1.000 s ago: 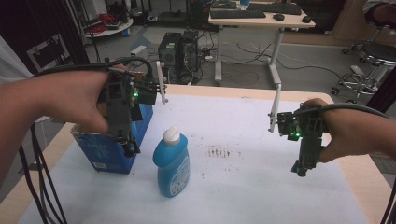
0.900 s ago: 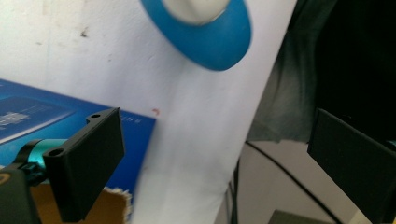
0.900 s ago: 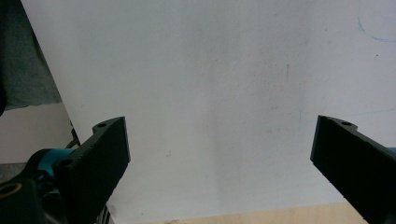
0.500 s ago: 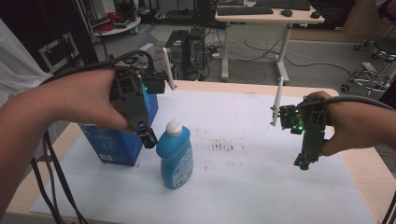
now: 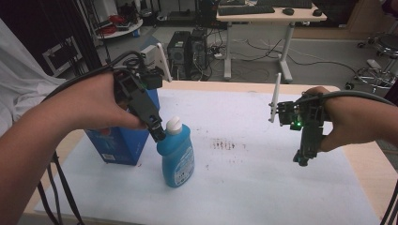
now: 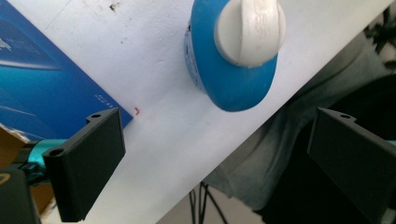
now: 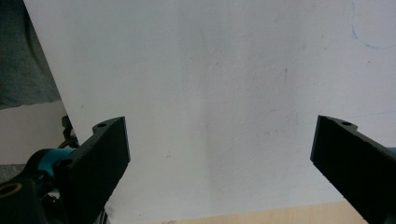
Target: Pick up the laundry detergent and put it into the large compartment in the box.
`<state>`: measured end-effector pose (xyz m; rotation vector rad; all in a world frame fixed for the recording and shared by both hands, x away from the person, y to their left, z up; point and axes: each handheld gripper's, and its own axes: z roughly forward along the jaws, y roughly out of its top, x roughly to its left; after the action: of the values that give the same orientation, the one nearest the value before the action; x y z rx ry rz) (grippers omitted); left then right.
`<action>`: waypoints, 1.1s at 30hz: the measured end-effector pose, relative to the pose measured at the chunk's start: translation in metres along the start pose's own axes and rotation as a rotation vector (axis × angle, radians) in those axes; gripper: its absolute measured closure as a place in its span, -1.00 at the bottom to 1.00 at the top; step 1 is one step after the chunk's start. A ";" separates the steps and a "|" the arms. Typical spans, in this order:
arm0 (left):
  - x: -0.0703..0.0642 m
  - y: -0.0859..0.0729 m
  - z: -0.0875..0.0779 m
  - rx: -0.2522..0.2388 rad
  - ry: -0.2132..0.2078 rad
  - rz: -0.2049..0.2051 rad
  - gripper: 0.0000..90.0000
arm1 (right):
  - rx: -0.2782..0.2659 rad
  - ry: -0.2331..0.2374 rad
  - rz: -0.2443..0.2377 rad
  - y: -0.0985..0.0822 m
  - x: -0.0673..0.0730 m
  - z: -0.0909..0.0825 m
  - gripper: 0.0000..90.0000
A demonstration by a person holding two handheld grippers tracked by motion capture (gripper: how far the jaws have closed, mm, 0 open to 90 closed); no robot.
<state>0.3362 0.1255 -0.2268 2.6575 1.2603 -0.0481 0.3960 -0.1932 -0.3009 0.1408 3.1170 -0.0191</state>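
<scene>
Table (image 5: 263, 187): your work surface is covered in white sheeting, with a patch of dark smudges near the middle. Everything you need stands on its left half, so the left arm does the work.
Blue box (image 5: 119, 143): it stands upright at the left edge, just behind and beside the bottle, close enough to crowd your approach from that side.
Blue bottle (image 5: 177, 152): this is the thing you are going for. It stands upright on the sheeting, right of the box, white cap (image 5: 173, 124) on top.
Left gripper (image 5: 159, 136): you hold it tilted down with the tips at the bottle's neck, just left of the cap. In the left gripper view the jaws are spread wide, nothing between them, and the bottle (image 6: 233, 60) sits ahead of them, not yet inside.
Right gripper (image 5: 301, 159): you keep it well apart over bare sheeting on the right, pointing down, jaws spread and empty, likely parked out of the way.
Next, as a judgement: bring the left jaws around the neck before closing, minding the box.
</scene>
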 end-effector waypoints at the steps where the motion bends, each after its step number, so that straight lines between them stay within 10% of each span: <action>1: -0.001 0.000 -0.001 -0.009 0.003 -0.006 -0.91 | 0.003 -0.001 0.004 0.000 0.000 0.000 -0.92; 33: -0.012 0.028 0.047 0.010 0.051 -0.082 -0.91 | -0.008 -0.009 0.002 -0.001 -0.001 0.001 -0.92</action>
<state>0.3529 0.0899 -0.2664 2.6296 1.3880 0.0010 0.3973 -0.1942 -0.3020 0.1430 3.1074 -0.0073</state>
